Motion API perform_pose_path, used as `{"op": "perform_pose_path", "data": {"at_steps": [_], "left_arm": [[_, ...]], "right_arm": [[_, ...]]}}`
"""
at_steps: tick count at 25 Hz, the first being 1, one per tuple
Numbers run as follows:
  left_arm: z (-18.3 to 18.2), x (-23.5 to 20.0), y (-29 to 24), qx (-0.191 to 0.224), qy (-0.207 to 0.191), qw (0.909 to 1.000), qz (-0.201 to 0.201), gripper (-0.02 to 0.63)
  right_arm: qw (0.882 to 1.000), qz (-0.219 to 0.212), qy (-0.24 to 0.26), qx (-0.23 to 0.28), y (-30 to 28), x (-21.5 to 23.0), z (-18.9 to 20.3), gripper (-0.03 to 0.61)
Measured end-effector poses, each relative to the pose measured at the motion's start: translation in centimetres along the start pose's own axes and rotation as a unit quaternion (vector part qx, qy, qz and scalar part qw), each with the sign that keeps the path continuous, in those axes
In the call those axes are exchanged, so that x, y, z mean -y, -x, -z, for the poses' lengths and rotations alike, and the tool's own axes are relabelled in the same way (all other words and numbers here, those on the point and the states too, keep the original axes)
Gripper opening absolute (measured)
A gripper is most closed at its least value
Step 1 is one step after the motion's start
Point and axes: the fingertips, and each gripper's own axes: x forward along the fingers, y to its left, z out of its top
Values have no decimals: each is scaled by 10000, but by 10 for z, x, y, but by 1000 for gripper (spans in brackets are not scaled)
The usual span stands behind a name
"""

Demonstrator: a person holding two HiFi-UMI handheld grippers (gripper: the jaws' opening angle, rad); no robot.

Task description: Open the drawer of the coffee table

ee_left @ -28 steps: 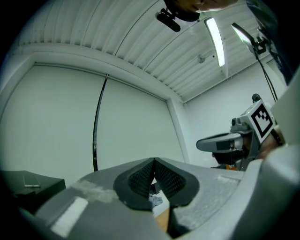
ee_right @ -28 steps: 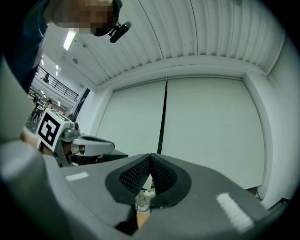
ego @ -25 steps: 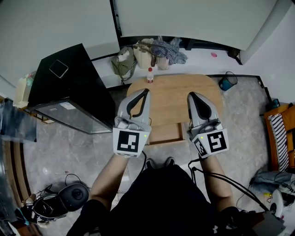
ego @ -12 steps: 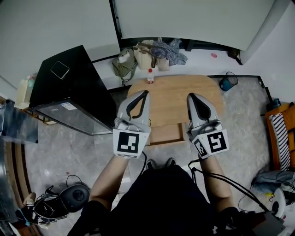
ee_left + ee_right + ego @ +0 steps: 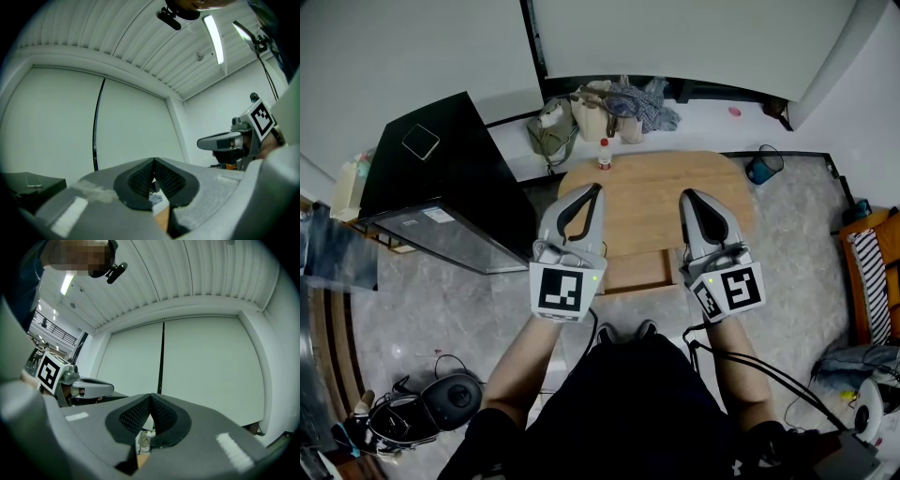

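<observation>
While held side by side above the coffee table's wooden worktop (image 5: pixel 652 183), left gripper (image 5: pixel 596 187) and right gripper (image 5: pixel 686 195) both have jaws pressed together, nothing between them. Drawer (image 5: pixel 633 272) juts out from the worktop's near edge, between the two grippers. Small bottle (image 5: pixel 605 153) stands at the far edge.

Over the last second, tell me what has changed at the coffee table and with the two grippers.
Nothing visibly changed. The left gripper and the right gripper stayed shut and empty, side by side over the coffee table. The drawer still looks pulled out at the near edge, and the bottle kept its place at the far edge.
</observation>
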Motion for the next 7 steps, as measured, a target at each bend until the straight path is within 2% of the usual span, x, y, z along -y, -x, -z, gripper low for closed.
{"op": "perform_pose_path", "data": {"at_steps": [7], "left_arm": [[0, 4, -1, -26, 22, 10000, -15, 2]], "right_arm": [[10000, -27, -21, -12, 3, 2, 2, 2]]}}
